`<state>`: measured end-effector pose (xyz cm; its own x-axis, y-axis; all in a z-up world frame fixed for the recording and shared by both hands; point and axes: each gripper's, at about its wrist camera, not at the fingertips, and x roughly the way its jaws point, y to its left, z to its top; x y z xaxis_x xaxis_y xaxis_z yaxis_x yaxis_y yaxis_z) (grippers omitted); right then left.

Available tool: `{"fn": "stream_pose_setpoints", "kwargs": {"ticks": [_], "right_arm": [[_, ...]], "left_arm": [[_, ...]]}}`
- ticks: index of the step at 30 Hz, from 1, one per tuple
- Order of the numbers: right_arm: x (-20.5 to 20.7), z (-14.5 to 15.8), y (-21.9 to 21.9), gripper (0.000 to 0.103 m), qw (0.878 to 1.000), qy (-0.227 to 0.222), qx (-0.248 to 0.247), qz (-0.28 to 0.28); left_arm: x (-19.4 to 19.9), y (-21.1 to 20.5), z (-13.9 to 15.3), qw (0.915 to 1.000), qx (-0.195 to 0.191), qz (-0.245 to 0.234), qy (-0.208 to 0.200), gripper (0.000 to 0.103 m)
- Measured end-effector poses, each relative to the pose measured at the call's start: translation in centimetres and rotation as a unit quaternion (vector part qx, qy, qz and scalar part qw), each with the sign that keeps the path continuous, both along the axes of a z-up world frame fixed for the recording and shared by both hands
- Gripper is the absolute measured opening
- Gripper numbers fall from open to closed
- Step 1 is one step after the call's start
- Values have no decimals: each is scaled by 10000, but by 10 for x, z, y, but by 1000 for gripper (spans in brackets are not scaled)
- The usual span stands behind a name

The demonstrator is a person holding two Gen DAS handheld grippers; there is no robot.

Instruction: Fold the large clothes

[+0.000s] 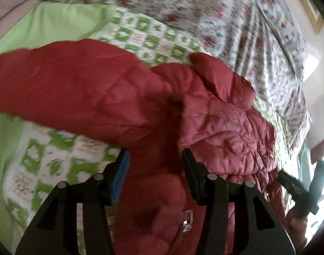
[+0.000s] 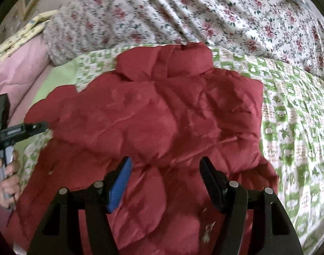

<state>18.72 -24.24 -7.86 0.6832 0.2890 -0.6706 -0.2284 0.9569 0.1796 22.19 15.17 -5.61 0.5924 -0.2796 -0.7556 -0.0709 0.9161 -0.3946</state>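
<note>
The red puffer jacket [image 2: 157, 114] is lying on the bed [image 2: 293, 127], collar toward the floral quilt [image 2: 204, 10]. Both the left tongs [image 1: 155, 176] and right tongs [image 2: 166, 182] are hanging spread, pinching nothing. It is looking light, puffy, slippery; hem corners suit gripping. Only the right view is showing the collar and a hand [image 2: 4, 176].

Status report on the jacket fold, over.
Left gripper and right gripper open, nothing held. Red puffer jacket on green-patterned sheet, sleeve folded across. Nothing in the way.
</note>
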Motion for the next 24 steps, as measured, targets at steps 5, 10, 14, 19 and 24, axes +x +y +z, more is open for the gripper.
{"fn": "stream_pose_setpoints", "kwargs": {"ticks": [5, 10, 14, 19, 24], "right_arm": [[-22, 2, 4, 69, 9998, 21, 136, 111], [-35, -1, 6, 70, 9996, 115, 216, 155], [-44, 0, 9, 70, 9995, 107, 230, 197], [-49, 4, 10, 70, 9994, 72, 264, 197], [-50, 4, 15, 70, 9993, 82, 291, 221]], "left_arm": [[-11, 39, 1, 9986, -284, 442, -42, 49], [-17, 82, -3, 9941, -445, 987, -72, 49], [-19, 118, -15, 9872, -685, 1439, -77, 49], [-22, 162, -38, 9739, -1115, 1979, 7, 51], [-21, 198, -63, 9556, -1535, 2516, 49, 51]]}}
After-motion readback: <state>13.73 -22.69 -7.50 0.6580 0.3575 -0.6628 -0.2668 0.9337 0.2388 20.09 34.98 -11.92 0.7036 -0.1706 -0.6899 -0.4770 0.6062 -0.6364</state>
